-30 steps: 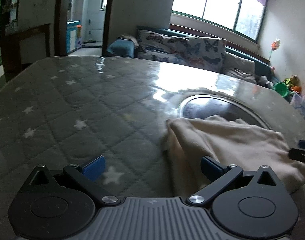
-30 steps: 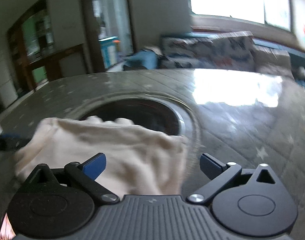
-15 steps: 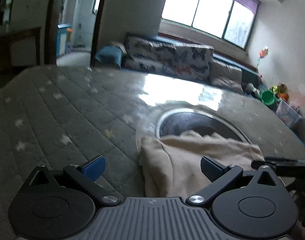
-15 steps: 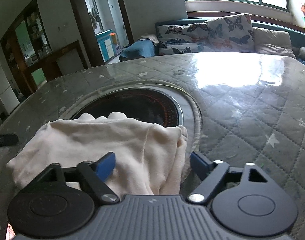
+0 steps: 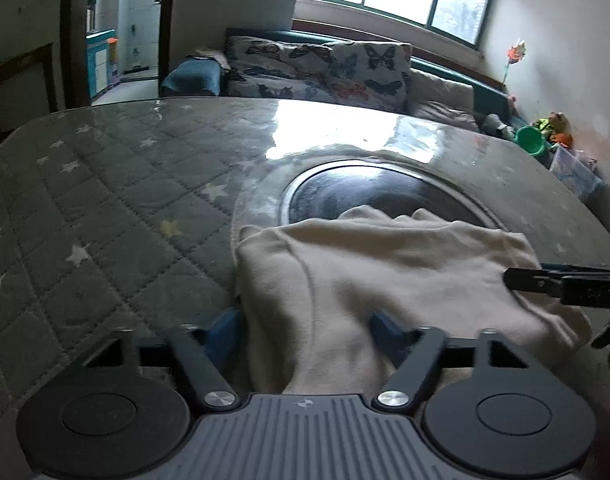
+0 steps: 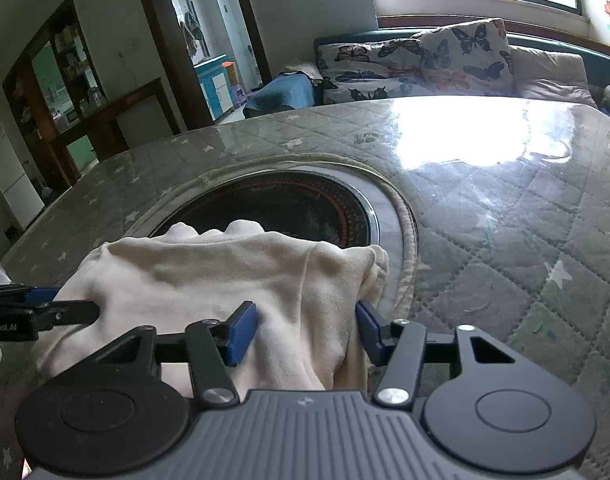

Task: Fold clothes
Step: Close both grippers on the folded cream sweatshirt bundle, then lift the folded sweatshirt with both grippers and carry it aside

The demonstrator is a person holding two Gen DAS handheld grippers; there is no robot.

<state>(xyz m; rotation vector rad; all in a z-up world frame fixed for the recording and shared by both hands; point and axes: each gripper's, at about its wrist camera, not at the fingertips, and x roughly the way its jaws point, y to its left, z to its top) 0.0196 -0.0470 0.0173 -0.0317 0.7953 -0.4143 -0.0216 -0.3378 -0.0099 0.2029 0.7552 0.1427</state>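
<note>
The cream cloth (image 5: 385, 264) lies in a bunch on the near part of the counter (image 5: 105, 208), and its far edge hangs over the dark round plate (image 5: 365, 196) set into the counter's middle. It looks soft and floppy and light. It has many folds and lumps. It will bend and sag when it is lifted, and it will not break. The counter top looks shiny, so the cloth may slide on it.

The left gripper (image 5: 305, 328) is at the near left end of the cloth. Its jaws have just been closing and the cloth is between them. They look like they squeeze a thick fold, but this picture is blurry, so that is a guess.

The right gripper (image 6: 305, 328) is at the near right end of the cloth (image 6: 233, 272). Its jaws have also just been closing, with the cloth between them. Both blue pads (image 6: 241, 332) push into the cloth, so it seems to have hold.

A good place to hold is the near edge, one gripper at each end, and that is where they are. Each should pinch all the layers, because a thin pinch may slip off. I think the next step is to lift both ends together and lay the cloth over itself. If one end goes up faster, the cloth may twist or droop in the middle.
</note>
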